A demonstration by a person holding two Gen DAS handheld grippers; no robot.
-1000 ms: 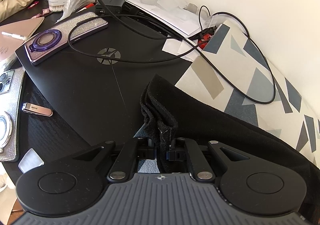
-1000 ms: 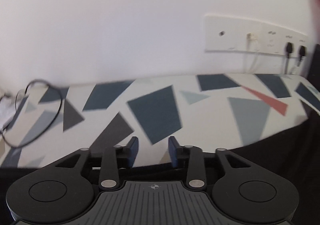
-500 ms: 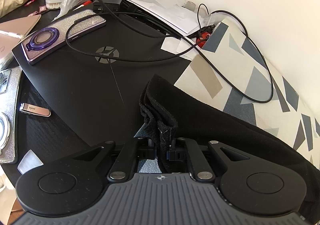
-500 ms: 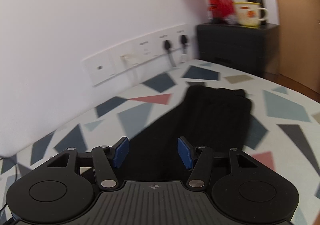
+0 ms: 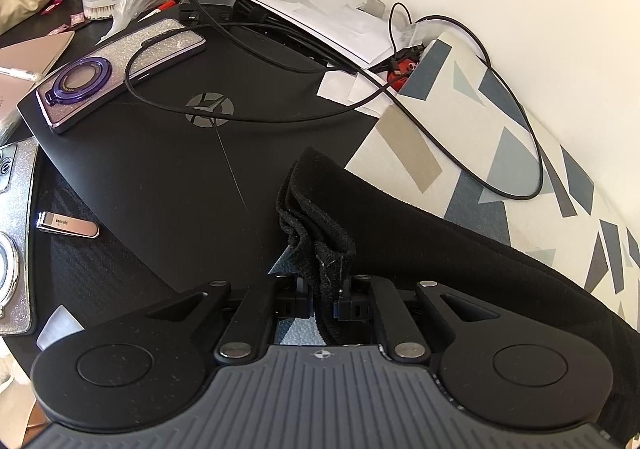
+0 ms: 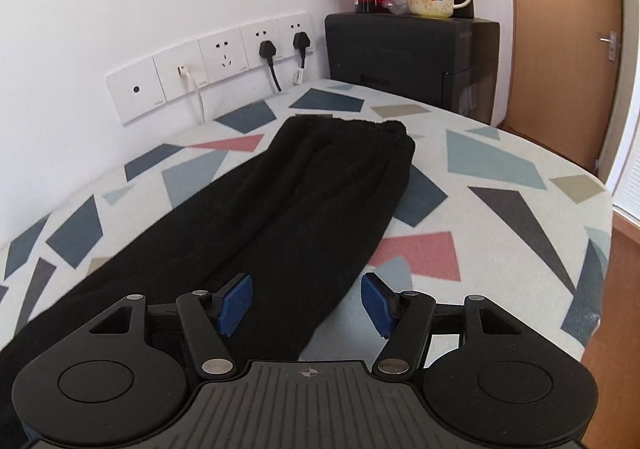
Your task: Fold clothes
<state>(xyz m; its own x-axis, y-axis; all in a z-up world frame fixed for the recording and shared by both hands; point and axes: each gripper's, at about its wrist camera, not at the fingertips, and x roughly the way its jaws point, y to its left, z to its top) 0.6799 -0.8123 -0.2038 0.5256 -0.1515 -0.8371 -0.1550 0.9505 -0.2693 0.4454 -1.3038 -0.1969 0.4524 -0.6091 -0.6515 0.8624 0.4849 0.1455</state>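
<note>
My left gripper (image 5: 323,299) points down. Its two fingers are squeezed tight on a bunched end of the black pants (image 5: 320,233). My right gripper (image 6: 307,303) tips down too. Its blue pads (image 6: 236,303) are spreading apart and press on nothing.

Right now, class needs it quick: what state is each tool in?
Left tool: shut on the end of the black trousers.
Right tool: jaws opening, holding nothing; the black trousers lie below it.

Bright, even daylight, both views sharp, fisheye bending at the edges, soft shadows.
</note>
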